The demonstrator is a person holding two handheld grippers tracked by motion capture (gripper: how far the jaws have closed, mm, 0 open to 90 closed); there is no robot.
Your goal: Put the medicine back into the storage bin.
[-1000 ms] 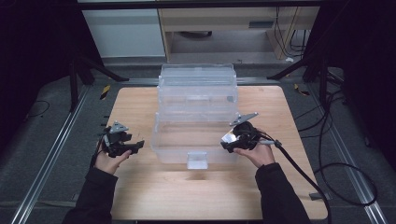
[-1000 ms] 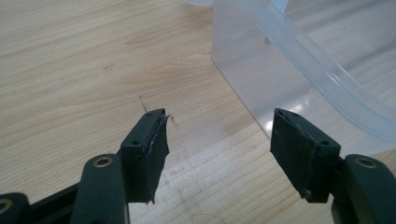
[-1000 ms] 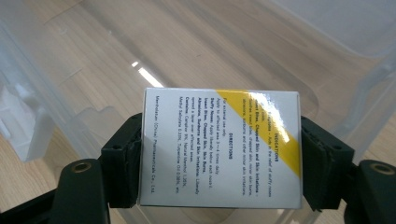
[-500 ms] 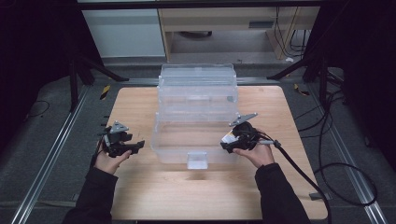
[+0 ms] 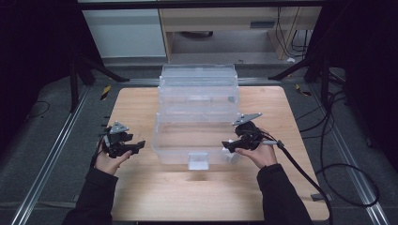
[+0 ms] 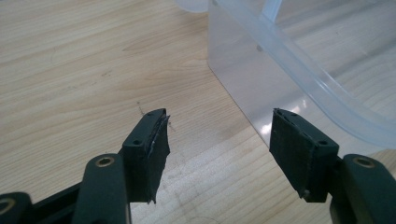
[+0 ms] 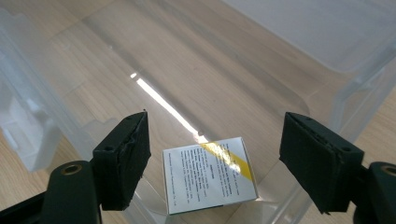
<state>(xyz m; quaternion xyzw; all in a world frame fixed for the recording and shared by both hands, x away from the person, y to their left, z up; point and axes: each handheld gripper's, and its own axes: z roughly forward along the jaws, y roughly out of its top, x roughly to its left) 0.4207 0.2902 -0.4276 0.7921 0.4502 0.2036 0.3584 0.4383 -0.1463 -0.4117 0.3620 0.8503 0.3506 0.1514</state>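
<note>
High view, left to right: left of centre, left claw spread and empty over the counter, just beside the clear bin. Right of centre, right claw at the bin's near right corner, likewise released. In the right gripper view, small white box flat on the bin floor, low in frame between the spread jaws, untouched, long axis roughly jaw to jaw. Right hand nearer. Count: two claws, one box, one front bin, more clear plastic behind.
</note>
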